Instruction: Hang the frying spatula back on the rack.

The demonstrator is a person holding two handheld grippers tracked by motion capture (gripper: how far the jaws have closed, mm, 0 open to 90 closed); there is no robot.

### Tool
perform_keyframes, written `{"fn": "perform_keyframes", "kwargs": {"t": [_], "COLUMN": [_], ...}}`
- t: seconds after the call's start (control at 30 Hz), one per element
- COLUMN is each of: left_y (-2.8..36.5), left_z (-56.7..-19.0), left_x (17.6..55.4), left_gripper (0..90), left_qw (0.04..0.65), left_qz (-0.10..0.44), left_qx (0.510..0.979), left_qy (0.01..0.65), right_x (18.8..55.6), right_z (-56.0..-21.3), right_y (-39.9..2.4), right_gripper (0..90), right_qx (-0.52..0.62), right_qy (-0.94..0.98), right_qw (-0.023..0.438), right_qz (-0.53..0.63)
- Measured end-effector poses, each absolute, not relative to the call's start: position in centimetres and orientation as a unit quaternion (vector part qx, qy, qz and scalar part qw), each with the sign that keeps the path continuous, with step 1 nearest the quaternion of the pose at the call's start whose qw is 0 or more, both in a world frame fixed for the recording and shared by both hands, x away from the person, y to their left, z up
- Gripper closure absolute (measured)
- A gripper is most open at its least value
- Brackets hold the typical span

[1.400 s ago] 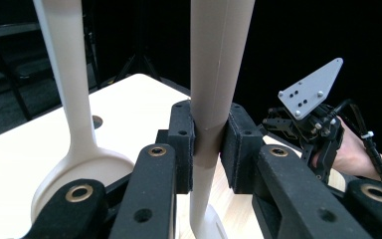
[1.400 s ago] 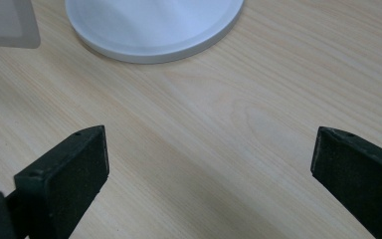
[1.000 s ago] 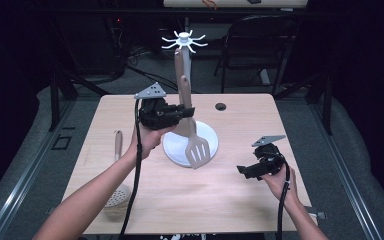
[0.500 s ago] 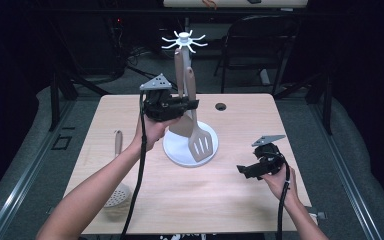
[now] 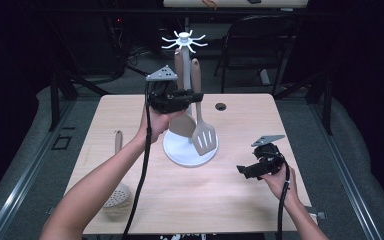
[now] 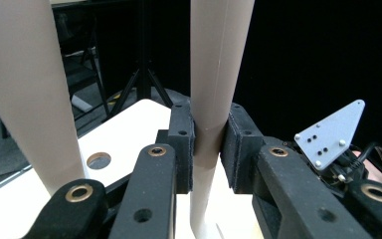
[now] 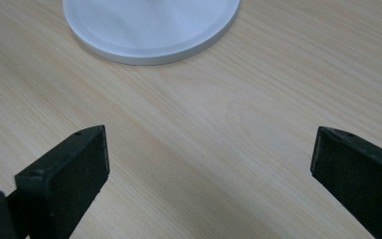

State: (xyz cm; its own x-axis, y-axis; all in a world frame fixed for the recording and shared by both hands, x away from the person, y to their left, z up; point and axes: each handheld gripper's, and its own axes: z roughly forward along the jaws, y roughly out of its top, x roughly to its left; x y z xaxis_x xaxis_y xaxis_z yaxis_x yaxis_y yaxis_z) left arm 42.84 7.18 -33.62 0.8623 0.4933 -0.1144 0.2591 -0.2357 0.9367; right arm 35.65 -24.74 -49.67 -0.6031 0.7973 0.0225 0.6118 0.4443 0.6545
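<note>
Left gripper (image 5: 192, 96) pinching slotted spatula (image 5: 203, 134) by its handle, upper centre of the high view.
Jaws pressed onto the beige handle from both sides; blade hangs over the white rack base (image 5: 180, 155) on the bench (image 5: 260, 115); right gripper (image 5: 241, 170) at lower right, jaws spread wide, holding nothing, above bare wood.

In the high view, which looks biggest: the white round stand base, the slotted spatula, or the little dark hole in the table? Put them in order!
1. White round stand base: widest of the three.
2. Slotted spatula: long but narrow; the left gripper holds its handle up nearer the camera, so it may look somewhat bigger than it is.
3. Dark hole in the table: plainly smallest.
</note>
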Motion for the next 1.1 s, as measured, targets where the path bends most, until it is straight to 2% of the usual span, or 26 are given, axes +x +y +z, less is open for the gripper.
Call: {"fn": "perform_keyframes", "kwargs": {"t": [1.1], "left_y": [7.1], "left_z": [-32.1], "left_x": [44.5], "left_gripper": [76.7], "left_qw": [0.57], "left_qz": [0.099], "left_qx": [0.773], "left_qy": [0.26], "right_x": [35.6], "right_z": [-49.7], "right_y": [-24.5], "right_gripper": [1.4], "right_qx": [0.416], "right_qy": [0.84], "right_qw": [0.145], "right_qz": [0.316]}}
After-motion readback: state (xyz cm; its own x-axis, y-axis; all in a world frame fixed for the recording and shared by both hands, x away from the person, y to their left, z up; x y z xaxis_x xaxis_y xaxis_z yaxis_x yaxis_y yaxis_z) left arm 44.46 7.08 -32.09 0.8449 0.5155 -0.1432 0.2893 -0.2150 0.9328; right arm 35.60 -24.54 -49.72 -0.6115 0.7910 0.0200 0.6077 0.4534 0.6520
